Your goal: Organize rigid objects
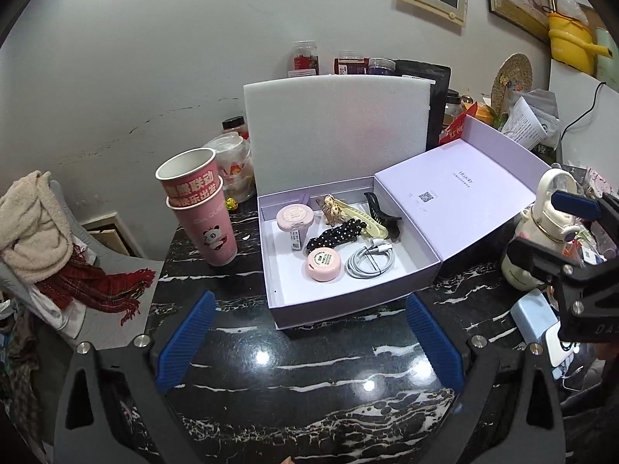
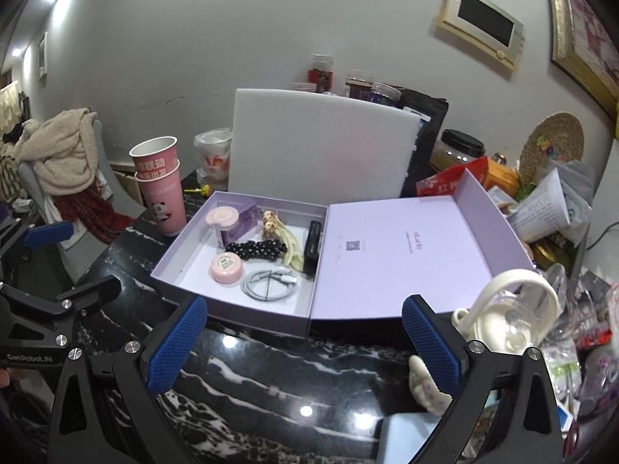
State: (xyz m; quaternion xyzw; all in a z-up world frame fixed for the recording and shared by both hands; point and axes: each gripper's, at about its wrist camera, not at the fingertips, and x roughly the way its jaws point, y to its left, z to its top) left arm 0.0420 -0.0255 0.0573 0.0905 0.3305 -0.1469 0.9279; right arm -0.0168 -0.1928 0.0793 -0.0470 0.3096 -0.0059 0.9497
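On the black marble bench (image 1: 309,367) sits the open lilac box (image 1: 348,297) — two pink round tins (image 1: 323,265), a coiled white cable (image 1: 369,261), a black hair claw (image 1: 381,208) and a dotted scrunchie (image 1: 336,234) inside — while the left tongs (image 1: 309,342) and right tongs (image 2: 305,344) hover before it, both spread wide and empty.

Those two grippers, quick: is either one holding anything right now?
Left gripper: open, fingers wide apart, holding nothing, above the black marble table.
Right gripper: open, holding nothing, in front of the lavender box.
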